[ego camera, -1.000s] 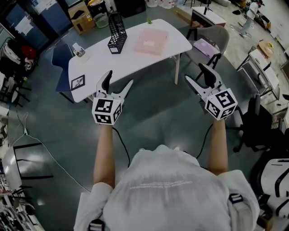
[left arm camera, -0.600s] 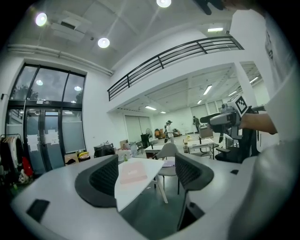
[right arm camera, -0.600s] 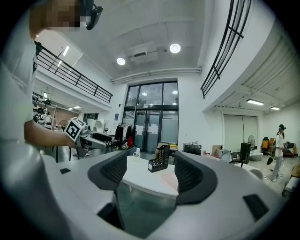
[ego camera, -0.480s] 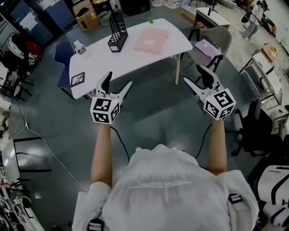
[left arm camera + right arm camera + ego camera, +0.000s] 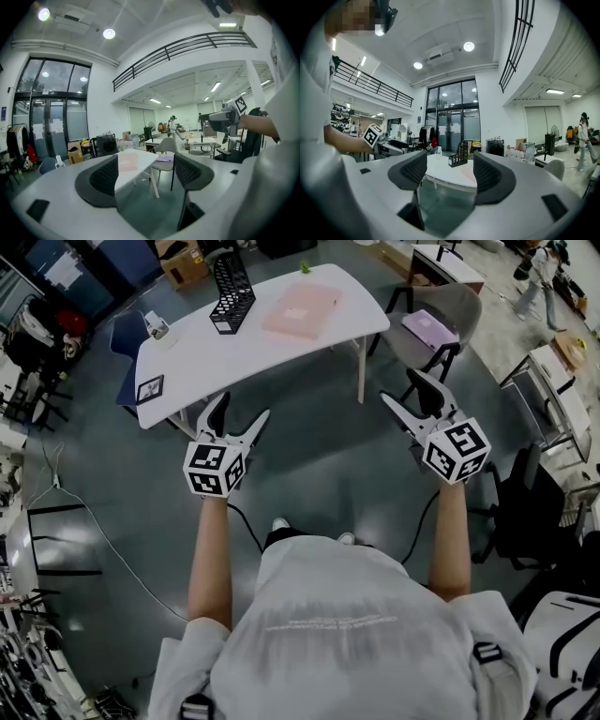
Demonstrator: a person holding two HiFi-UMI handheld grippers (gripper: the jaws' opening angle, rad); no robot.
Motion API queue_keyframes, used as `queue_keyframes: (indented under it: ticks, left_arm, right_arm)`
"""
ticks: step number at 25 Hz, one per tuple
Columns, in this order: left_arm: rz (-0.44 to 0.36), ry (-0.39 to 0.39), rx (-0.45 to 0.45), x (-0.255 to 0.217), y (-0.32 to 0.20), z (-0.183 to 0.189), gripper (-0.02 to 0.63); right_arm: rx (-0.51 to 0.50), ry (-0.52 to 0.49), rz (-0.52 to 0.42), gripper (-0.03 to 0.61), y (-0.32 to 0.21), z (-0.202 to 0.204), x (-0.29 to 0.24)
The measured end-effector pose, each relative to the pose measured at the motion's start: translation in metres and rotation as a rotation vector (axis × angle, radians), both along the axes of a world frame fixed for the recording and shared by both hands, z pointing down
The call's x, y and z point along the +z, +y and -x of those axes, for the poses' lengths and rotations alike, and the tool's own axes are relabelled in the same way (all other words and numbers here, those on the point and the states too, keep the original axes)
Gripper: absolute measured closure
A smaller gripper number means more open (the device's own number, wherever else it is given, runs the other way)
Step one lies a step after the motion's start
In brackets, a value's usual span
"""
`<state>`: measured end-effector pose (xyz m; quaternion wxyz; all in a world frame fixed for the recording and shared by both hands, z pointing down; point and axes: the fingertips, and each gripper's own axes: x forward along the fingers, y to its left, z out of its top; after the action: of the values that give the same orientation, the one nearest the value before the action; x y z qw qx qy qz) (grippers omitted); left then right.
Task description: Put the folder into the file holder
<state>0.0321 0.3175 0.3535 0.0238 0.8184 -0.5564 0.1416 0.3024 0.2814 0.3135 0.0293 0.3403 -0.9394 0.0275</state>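
The folder (image 5: 300,310), a pink one, lies flat on the far half of the white surface (image 5: 216,357), untouched and well apart from both grippers.

Nearest the person, the left gripper (image 5: 242,415) and the right gripper (image 5: 403,392) hang in the air over the floor. Each has its jaws spread with nothing between them, and the gripper views show only the room beyond the pads. No grip exists yet, so every risk lies in the approach and the pick.

The first is the near edge of the surface. A gripper brought in too low would likely knock it and jolt what stands there.

Next comes the folder itself. It is thin and lies flush, so the jaws probably cannot get under it. A pad pressing down could simply push it along, perhaps off the far edge. Pinching only the top cover may let it fall open.

Farthest off, the black mesh file holder (image 5: 230,293) stands upright near the far left corner, apart from the folder. It looks light. A folder fed in at a slant could catch on a divider and tip the holder or skid it off the corner, unless the other gripper steadies it.
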Motion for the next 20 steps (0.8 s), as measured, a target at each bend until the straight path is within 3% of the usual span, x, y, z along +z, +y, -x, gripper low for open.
queue_keyframes:
  ticks: [11,20]
  left_arm:
    - [0.03,0.0,0.0,0.009,-0.04,-0.017,0.233]
    - [0.032,0.035,0.003,0.018,-0.155,0.037,0.233]
  right_arm:
    - [0.046,-0.038,0.036,0.261,-0.044,-0.025,0.013]
    - [0.064,-0.011,0.056,0.261,-0.124,-0.001,0.017]
